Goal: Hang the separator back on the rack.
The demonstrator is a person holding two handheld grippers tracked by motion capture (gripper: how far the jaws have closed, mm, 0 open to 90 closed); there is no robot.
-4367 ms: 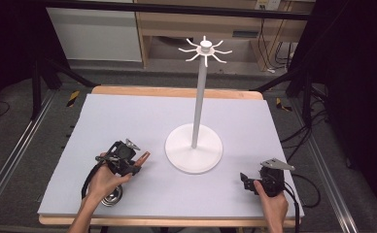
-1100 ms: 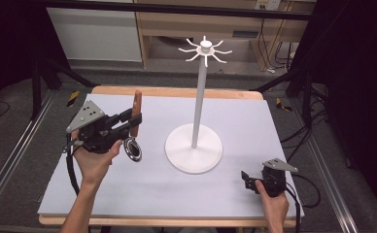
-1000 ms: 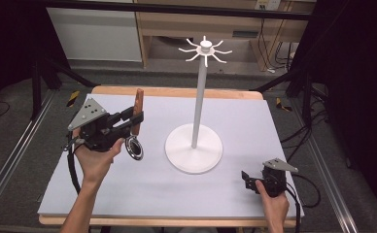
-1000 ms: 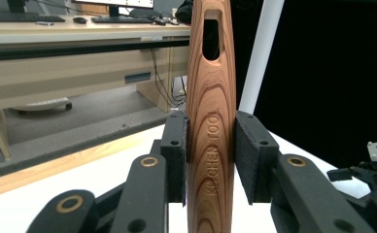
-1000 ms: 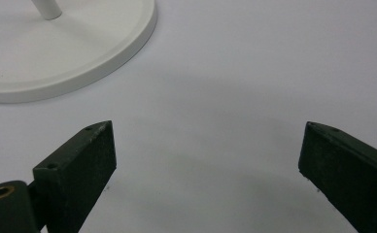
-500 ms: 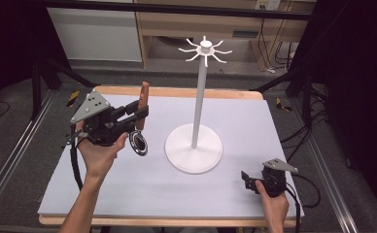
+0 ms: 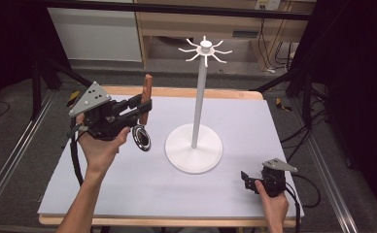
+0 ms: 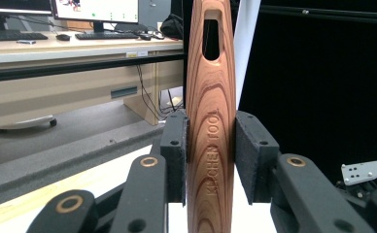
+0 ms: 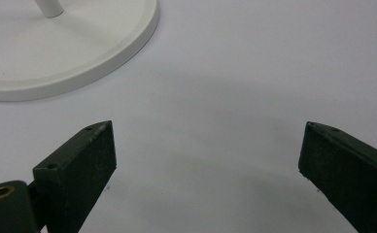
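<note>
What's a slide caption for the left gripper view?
Left gripper fingers clamp an upright brown wooden utensil handle.

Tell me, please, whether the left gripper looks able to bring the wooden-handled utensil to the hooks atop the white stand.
Probably yes: the left gripper holds the utensil upright, and open air lies between it and the hooks.

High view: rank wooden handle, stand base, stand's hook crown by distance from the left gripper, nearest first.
1. wooden handle: clamped upright in the left gripper, at the table's left.
2. stand base: white disc at mid-table, to the gripper's right.
3. hook crown: top of the pole, high above the base, farthest toward the back.
</note>
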